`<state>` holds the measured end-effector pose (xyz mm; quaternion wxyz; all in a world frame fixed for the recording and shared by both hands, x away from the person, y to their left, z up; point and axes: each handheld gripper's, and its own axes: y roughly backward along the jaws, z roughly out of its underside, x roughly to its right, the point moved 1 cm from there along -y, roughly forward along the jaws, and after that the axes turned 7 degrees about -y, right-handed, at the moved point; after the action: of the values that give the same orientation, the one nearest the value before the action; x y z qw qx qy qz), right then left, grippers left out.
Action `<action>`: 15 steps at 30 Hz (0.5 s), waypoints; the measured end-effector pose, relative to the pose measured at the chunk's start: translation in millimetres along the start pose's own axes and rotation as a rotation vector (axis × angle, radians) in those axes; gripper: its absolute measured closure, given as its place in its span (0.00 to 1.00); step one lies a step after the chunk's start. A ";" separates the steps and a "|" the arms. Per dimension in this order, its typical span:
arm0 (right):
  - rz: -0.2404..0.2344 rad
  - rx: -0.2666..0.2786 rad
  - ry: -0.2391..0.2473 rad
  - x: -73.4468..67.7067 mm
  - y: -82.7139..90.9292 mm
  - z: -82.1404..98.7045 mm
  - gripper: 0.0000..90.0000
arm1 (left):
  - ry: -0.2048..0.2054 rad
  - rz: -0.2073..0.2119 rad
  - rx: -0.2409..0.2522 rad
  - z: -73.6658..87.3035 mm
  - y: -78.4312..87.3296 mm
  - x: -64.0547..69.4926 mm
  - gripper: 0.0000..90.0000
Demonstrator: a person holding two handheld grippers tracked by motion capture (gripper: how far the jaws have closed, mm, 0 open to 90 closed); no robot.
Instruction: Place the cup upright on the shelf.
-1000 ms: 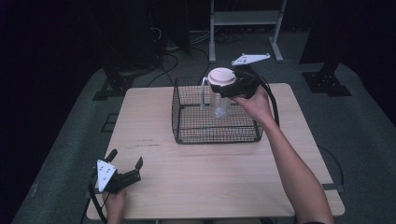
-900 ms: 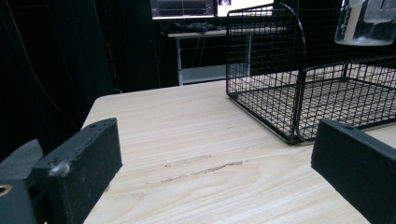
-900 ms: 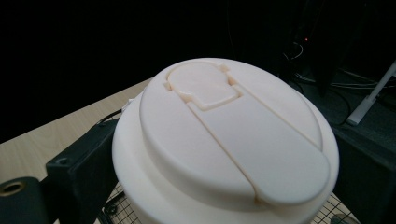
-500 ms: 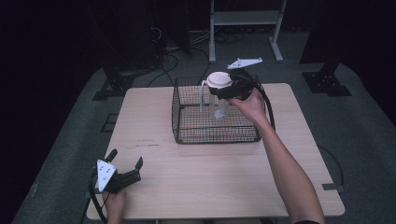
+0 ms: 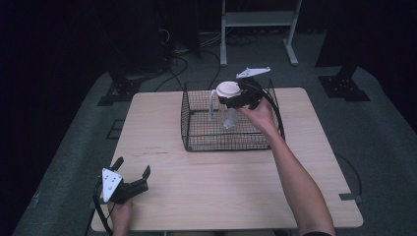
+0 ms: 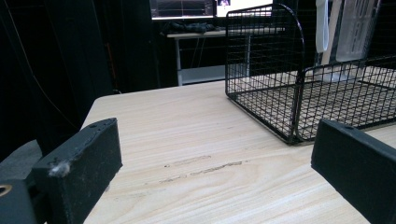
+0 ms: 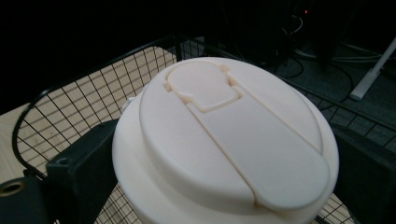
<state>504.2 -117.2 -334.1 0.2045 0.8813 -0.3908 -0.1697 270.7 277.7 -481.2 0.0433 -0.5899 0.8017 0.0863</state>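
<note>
Gripping a clear bottle [image 5: 229, 114] just under its white cap [image 5: 228, 89], the right tool [image 5: 238, 102] holds it upright inside the black wire basket [image 5: 196, 143] at the far side of the counter [image 5: 221, 182]. In the right gripper view the cap [image 7: 229, 140] sits squeezed between the two black jaws, with the basket's mesh [image 7: 70, 116] behind and below it. Compared with a second ago, the bottle has drifted slightly toward the basket's back wall and the grey plate on top of the tool has tipped further up, while the bottle's base looks to hang just above the mesh floor rather than rest on it; contact cannot be told for certain. That suggests the bottle is mid-transfer, either being lifted out of the basket or lowered into it. A thin white strap [image 5: 212, 104] hangs beside the bottle's body. The left tool [image 5: 132, 179] lies low at the near left corner of the counter, well apart from the basket, its jaws spread wide with nothing between them, unchanged over the last second; its own view looks across bare wood toward the basket [image 6: 299, 93].
</note>
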 end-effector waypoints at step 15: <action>0.026 -0.041 -0.014 10.4 -17.5 16.3 0.05 | 0.001 0.001 0.001 0.0 0.1 -0.1 0.01</action>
<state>514.2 -118.1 -358.2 0.2219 0.8705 -0.4001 -0.1813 270.6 277.9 -481.2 0.0433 -0.5896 0.8020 0.0856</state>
